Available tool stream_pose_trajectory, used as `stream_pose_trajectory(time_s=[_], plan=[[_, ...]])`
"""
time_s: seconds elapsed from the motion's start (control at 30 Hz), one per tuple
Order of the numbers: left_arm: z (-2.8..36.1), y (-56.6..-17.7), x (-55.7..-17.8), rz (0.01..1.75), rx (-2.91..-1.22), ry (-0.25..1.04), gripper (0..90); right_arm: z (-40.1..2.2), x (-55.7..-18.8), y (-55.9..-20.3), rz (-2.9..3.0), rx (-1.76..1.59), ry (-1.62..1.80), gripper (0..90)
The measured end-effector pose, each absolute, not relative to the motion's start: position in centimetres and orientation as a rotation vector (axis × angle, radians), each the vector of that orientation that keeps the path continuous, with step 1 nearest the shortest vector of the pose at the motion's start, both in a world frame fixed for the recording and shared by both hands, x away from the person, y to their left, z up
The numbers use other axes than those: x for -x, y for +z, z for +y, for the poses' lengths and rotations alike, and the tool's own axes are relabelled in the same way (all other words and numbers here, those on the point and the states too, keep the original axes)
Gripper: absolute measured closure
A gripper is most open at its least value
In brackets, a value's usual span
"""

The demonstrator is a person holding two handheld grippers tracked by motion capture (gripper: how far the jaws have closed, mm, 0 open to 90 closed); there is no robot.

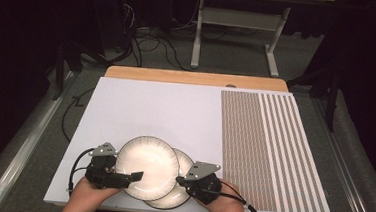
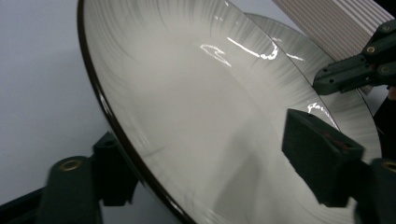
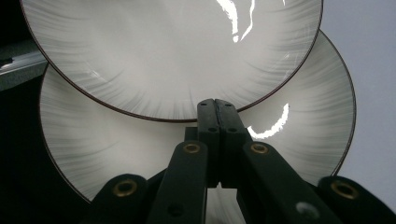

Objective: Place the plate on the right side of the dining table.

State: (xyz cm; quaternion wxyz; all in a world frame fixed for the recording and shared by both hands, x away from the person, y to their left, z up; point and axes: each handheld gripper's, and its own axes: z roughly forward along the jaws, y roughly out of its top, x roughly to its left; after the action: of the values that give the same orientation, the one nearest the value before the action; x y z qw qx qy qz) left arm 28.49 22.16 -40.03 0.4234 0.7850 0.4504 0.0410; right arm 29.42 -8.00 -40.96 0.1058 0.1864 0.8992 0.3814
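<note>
Near the worktop's [image 1: 126, 106] front edge, left gripper [image 1: 130, 176] clamps the upper plate [image 1: 147, 158]; right gripper [image 1: 183, 180], jaws together, should steady the lower plate [image 1: 182, 196].

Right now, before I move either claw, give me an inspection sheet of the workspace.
Surface: white board on a wooden table; striped brown pattern on its right part.
Job's things: upper plate overlapping lower plate.
Clutter: nothing seen.
Grippers: left claw clamps the upper plate's rim, one jaw above, one beneath; right claw shut, over the lower plate.
Cables: one trails from each claw; more on the floor beyond.
Surroundings: dark room, grey carpet, white table frame.
</note>
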Motion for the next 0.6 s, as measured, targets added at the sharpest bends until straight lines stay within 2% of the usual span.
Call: stream_pose_trajectory(time_s=[0.3,0.6], plan=[[23.0,-40.1,-28.7,1.171,-1.934,0.087,46.6,-8.1,-29.4,-41.0,2.652,-0.554,1.114,90.0],[23.6,-39.8,-28.6,1.179,-1.889,0.055,58.9,-7.9,-29.2,-41.1,2.65,-0.563,1.11,90.0]])
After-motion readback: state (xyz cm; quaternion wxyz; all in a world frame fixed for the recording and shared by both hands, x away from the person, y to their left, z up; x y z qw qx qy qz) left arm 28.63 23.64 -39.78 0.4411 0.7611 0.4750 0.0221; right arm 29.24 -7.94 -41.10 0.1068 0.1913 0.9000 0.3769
